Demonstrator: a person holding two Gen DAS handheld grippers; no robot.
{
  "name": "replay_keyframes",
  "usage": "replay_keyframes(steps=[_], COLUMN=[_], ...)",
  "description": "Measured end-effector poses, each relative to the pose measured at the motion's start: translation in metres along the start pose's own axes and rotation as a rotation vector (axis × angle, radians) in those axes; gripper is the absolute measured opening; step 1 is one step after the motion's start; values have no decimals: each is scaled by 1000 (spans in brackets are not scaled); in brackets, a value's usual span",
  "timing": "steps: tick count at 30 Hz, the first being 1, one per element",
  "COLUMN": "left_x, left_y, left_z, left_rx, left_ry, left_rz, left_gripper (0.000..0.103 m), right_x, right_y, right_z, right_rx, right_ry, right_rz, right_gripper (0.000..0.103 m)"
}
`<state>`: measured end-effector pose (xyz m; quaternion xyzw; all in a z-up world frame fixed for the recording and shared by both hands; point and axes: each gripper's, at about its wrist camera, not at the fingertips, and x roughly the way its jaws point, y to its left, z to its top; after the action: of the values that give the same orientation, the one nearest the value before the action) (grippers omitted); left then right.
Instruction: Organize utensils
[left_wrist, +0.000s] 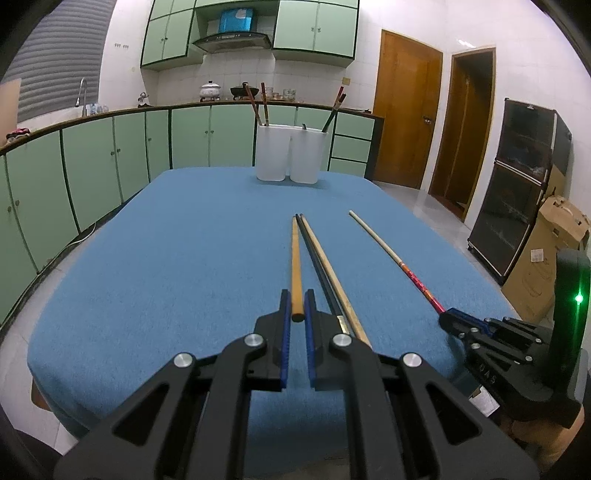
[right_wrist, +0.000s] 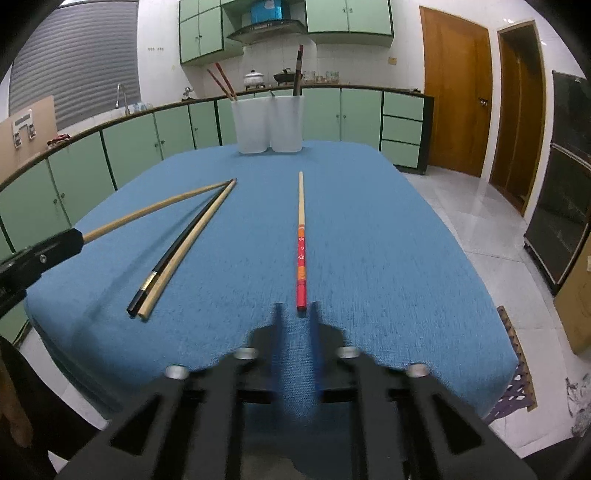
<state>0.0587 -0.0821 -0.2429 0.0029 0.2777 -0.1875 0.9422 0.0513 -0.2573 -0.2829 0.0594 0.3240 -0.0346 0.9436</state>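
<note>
The left gripper (left_wrist: 297, 314) is clamped on the near end of a yellow chopstick (left_wrist: 295, 266), which points to 12 o'clock. Just beside it at 3 o'clock lie a black chopstick (left_wrist: 319, 269) and a tan chopstick (left_wrist: 332, 275), touching side by side on the blue tablecloth (left_wrist: 166, 258). The right gripper (right_wrist: 297, 308) is pinched on the red end of a red-and-cream chopstick (right_wrist: 300, 236). At 12 o'clock, at the far edge, stand two white holders (right_wrist: 267, 123) with chopsticks upright inside.
</note>
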Motion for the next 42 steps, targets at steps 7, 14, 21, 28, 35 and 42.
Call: replay_keyframes(steps=[7, 14, 21, 28, 35, 42], left_x=[0, 0, -8, -29, -36, -32], left_y=[3, 3, 5, 7, 9, 8], left_z=[0, -1, 7, 20, 27, 22], left_rx=[-4, -7, -21, -36, -35, -33], left_ry=[1, 6, 9, -19, -33, -19], left_rz=[2, 3, 14, 17, 18, 19], left_gripper=[6, 6, 6, 6, 6, 6], right_x=[1, 4, -29, -74, -59, -4], right_y=[-2, -3, 0, -2, -11, -12], right_z=[0, 1, 14, 37, 38, 14], right_rx=[19, 15, 26, 17, 24, 26], right_ry=[-8, -5, -40, -118, -85, -17], right_rz=[12, 23, 51, 62, 91, 39], right_gripper=[5, 3, 0, 0, 1, 23])
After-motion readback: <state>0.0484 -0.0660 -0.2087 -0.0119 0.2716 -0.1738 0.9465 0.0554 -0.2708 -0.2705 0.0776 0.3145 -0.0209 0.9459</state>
